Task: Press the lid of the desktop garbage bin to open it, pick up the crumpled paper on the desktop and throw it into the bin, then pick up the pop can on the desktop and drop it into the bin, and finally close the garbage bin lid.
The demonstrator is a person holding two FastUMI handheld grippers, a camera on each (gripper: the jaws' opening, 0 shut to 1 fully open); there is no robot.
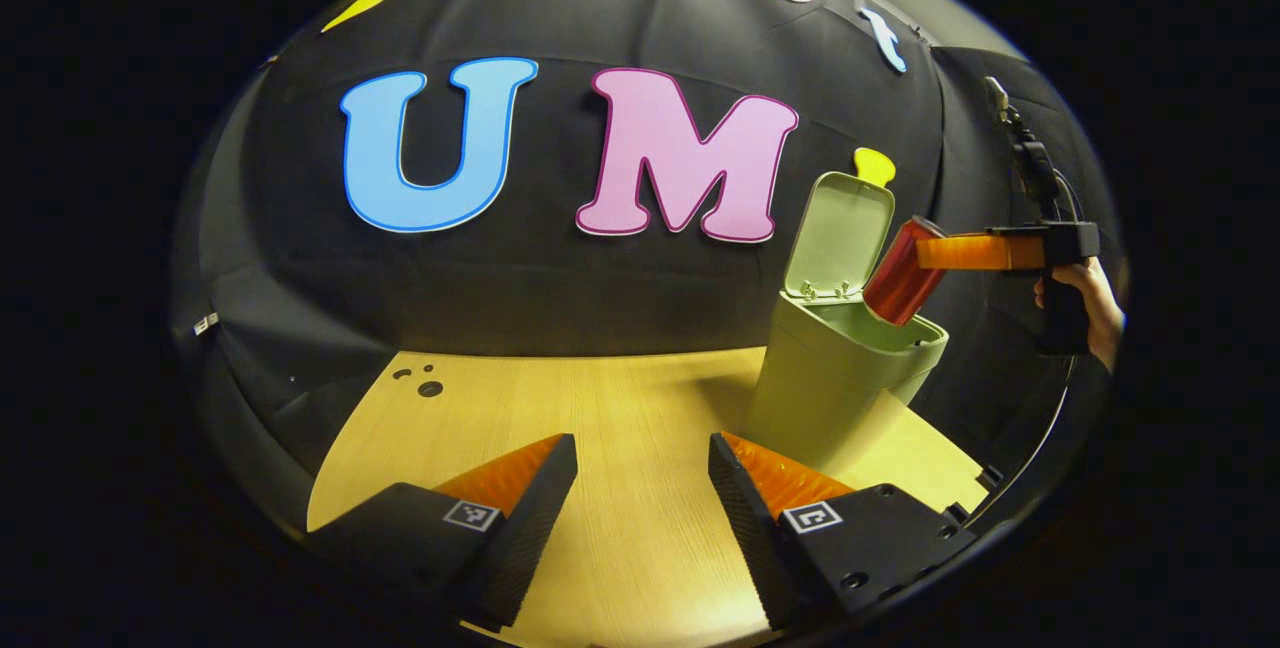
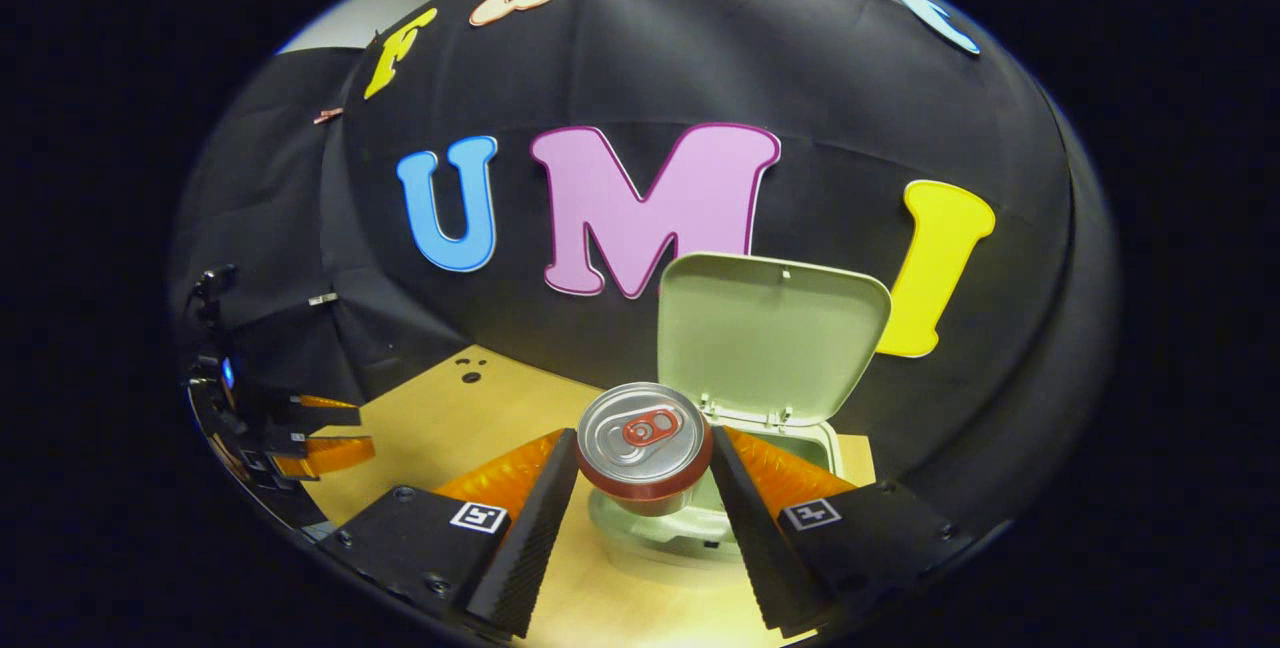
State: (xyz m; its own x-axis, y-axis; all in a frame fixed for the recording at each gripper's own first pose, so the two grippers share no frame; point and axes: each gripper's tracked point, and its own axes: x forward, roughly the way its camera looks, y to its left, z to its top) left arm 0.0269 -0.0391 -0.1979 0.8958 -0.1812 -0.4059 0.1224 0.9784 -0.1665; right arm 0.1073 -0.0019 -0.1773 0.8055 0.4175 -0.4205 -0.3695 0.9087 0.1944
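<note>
A red pop can (image 1: 900, 273) hangs tilted over the mouth of the pale green bin (image 1: 830, 378), its lower end just inside the rim. My right gripper (image 1: 935, 253) is shut on it, held by a hand (image 1: 1085, 298). In the right gripper view the can's silver top (image 2: 645, 438) sits between my right gripper's (image 2: 645, 493) fingers, above the bin's opening (image 2: 700, 528). The bin's lid (image 2: 770, 338) stands upright and open (image 1: 840, 238). My left gripper (image 1: 640, 508) is open and empty, low over the table left of the bin, and also appears at far left (image 2: 335, 426).
The bin stands at the right part of a light wooden table (image 1: 620, 408). A few small dark holes (image 1: 430, 388) mark the table's far left corner. The black cloth wall rises close behind the table and the bin.
</note>
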